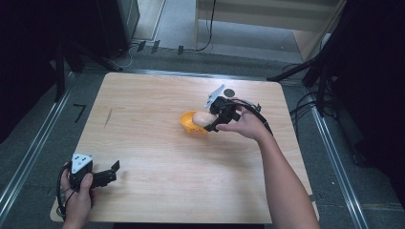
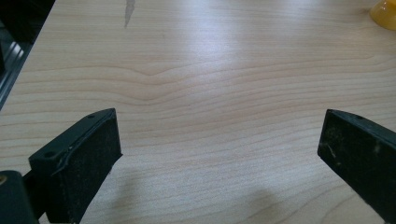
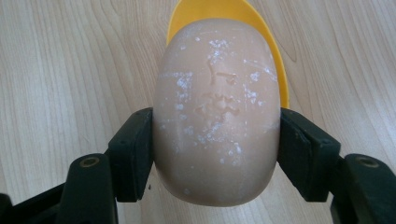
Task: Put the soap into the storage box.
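Note:
A pale peach bar of soap (image 3: 217,109) with white flecks sits between the jaws of my right gripper (image 3: 215,149), which is shut on its two sides. Under and beyond the soap lies a yellow dish (image 3: 224,14). From above, the soap (image 1: 202,119) hovers over the yellow dish (image 1: 190,122) near the table's middle right, with the right gripper (image 1: 216,119) held by a hand. My left gripper (image 1: 113,171) rests near the front left corner, open, with bare wood between its jaws (image 2: 219,154). The dish's edge (image 2: 385,13) peeks in at the left gripper view's top right.
The light wooden table (image 1: 157,157) has a small dark streak (image 1: 108,118) at its left. A small dark round disc (image 1: 229,92) lies near the far edge behind the right hand. Metal rails, cables and dark stands surround the table on the floor.

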